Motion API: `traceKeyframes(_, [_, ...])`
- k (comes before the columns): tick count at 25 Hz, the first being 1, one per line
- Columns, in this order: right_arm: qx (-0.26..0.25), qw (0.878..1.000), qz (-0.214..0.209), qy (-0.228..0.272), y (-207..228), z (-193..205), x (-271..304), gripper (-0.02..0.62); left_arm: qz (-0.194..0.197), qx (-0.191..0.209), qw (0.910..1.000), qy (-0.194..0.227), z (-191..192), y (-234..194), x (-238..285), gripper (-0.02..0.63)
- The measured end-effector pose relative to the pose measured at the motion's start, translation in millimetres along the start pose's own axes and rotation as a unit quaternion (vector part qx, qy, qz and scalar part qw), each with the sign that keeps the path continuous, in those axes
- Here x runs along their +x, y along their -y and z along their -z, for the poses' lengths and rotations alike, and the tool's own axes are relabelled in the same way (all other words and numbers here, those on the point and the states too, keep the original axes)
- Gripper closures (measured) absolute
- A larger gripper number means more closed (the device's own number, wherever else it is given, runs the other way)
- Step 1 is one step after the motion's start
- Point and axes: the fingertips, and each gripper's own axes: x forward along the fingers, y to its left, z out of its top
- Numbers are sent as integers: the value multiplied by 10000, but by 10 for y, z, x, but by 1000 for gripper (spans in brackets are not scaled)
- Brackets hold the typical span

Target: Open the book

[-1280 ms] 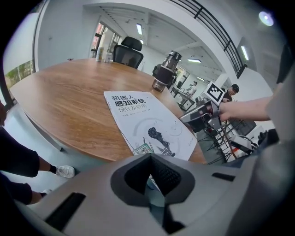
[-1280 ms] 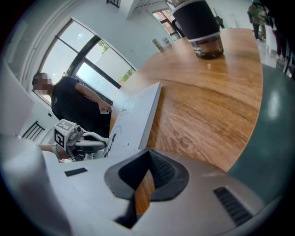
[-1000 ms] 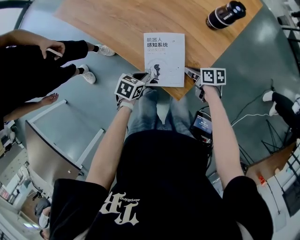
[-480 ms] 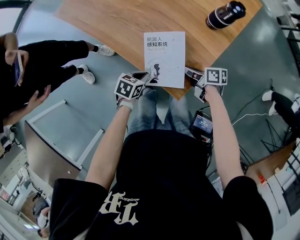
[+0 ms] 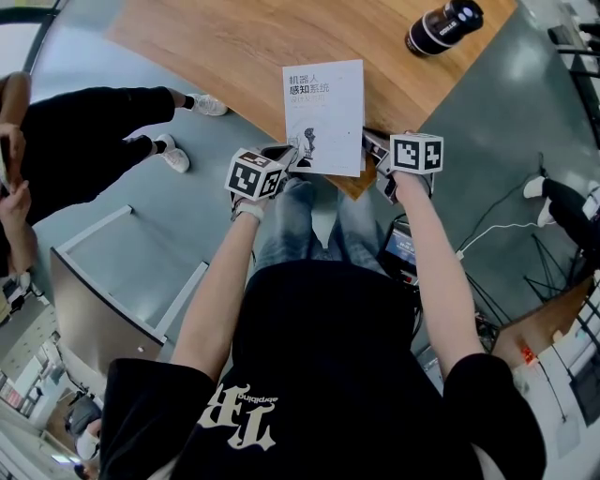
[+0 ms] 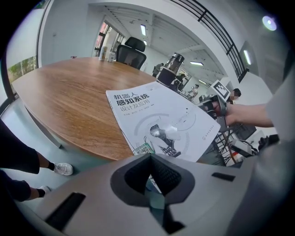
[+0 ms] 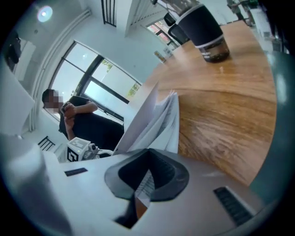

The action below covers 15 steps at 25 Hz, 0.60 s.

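Observation:
A white paperback book (image 5: 323,117) with Chinese print on its cover lies at the near edge of the wooden table (image 5: 225,47). My left gripper (image 5: 294,161) is shut on the book's near left corner; in the left gripper view the cover (image 6: 161,122) runs into the closed jaws of the left gripper (image 6: 150,179). My right gripper (image 5: 375,150) is at the book's near right corner. In the right gripper view the right gripper (image 7: 145,179) is shut on a few leaves, and the book (image 7: 154,120) stands fanned open above the table (image 7: 221,110).
A black bottle (image 5: 441,26) lies on the table's far right, seen also as the bottle (image 7: 203,32). A person in black (image 5: 84,131) sits at the left, beside a grey cabinet (image 5: 112,281). An office chair (image 6: 133,48) stands at the far side. Cables lie on the floor at right.
The right gripper has shifted slightly left toward the book. The left gripper stays at its corner. The person at the left has moved their hands.

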Motion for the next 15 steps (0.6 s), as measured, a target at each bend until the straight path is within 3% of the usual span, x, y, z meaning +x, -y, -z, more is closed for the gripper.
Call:
traceKeyframes(7, [1426, 9890, 403, 48, 392, 214, -134, 609, -2, -17, 10000, 41, -6, 3, 9, 600])
traceKeyframes(11, [1358, 9895, 332, -361, 364, 299, -136, 609, -16, -6, 10000, 37, -8, -12, 6, 600])
traceKeyframes(15, [1404, 9880, -196, -608, 214, 269, -110, 609, -35, -6, 10000, 44, -20, -18, -5, 600])
